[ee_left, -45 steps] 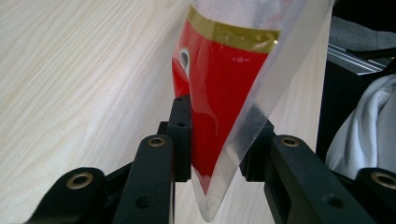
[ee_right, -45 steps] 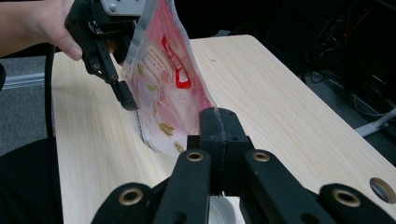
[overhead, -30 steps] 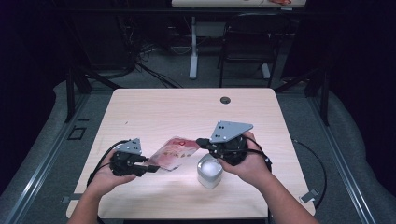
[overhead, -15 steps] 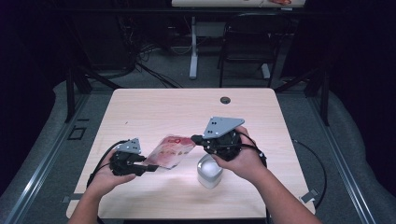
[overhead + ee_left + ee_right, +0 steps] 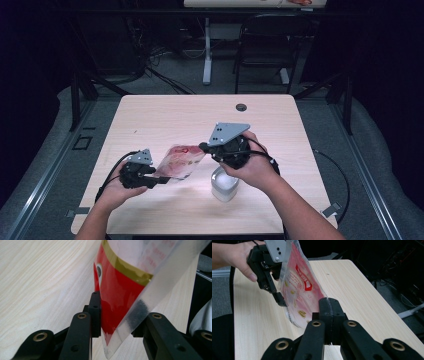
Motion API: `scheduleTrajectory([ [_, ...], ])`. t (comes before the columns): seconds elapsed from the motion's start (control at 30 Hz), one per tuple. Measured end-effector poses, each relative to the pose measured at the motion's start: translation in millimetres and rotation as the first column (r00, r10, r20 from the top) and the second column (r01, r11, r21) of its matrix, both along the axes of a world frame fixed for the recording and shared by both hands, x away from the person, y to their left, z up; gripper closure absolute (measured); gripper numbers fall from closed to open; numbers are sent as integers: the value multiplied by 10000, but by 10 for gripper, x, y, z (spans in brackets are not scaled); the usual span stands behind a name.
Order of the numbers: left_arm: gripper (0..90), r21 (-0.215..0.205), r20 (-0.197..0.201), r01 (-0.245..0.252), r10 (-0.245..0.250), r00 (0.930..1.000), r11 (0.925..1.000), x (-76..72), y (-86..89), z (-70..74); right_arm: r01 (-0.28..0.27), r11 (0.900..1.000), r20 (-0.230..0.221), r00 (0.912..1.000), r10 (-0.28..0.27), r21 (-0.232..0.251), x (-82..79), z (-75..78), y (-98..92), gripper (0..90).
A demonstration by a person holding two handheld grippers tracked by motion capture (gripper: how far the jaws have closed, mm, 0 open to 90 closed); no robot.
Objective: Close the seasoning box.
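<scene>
**Red-and-clear pouch held between two grippers above the counter**

The pale wood counter (image 5: 165,120) lies under both hands. Just below the right gripper, touching the right hand's underside as seen from the high view, stands a small white container (image 5: 224,184).

The pouch (image 5: 179,162), a flat clear plastic bag printed in red with a gold band, is stretched between the two grippers. Its long axis runs from the left gripper (image 5: 152,181) up and across to the right gripper (image 5: 204,147), so it slopes upward toward the right gripper, clear of the counter.

In the left gripper view, the left gripper (image 5: 120,325) has its jaws partly open with the pouch's lower corner between them; one jaw lies against the red face, the other against the clear edge, pinching it.

In the right gripper view, the right gripper (image 5: 329,308) has its jaws fully closed together, clamping the thin edge of the pouch (image 5: 299,287).

The pouch carries red and gold printed characters and small lines of text, too small to read.
</scene>
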State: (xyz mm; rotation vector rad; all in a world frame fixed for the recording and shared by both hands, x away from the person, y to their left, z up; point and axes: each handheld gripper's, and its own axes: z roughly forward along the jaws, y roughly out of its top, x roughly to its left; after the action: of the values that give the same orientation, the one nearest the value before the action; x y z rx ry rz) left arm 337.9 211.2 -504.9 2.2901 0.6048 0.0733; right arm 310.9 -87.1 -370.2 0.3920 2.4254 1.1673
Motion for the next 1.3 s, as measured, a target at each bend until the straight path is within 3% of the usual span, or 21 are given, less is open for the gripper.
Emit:
scheduleTrajectory([
  [0.63,611,242,-12,-604,604,9982,9979,77,-15,-84,8,9988,369,9993,10,-490,34,27,190,900],
  [0.83,567,432,63,-710,708,9975,9965,91,-27,-125,-13,9979,406,9992,39,-651,47,15,244,900],
  [1.3,504,357,59,-1005,1003,9949,9943,123,2,-155,-14,9973,309,9995,37,-729,72,-42,259,900],
])
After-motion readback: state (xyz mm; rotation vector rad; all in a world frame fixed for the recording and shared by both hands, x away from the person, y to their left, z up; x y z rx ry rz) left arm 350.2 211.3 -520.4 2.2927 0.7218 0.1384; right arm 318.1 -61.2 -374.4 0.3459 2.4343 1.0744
